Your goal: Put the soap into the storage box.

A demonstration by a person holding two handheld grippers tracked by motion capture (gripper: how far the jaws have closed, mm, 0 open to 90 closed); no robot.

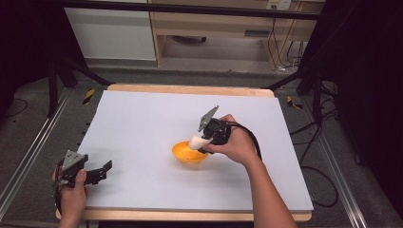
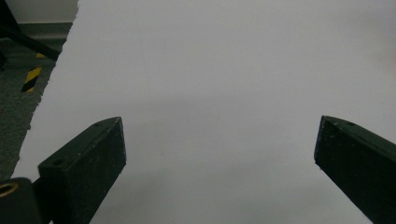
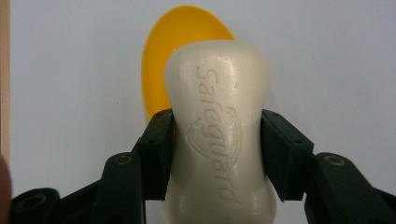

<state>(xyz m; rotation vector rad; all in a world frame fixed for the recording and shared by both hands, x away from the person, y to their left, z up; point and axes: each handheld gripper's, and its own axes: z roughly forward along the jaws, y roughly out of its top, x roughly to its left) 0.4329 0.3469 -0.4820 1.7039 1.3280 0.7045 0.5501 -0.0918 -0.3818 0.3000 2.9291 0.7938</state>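
Soap bar held over the yellow bowl

My right gripper [image 1: 203, 141] clamps the white soap bar [image 3: 218, 135] by its narrow waist, just above the yellow bowl [image 1: 189, 154] at mid-table. My left gripper [image 1: 102, 170] rests at the near left edge of the table [image 1: 142, 123], jaws wide apart, holding nothing.
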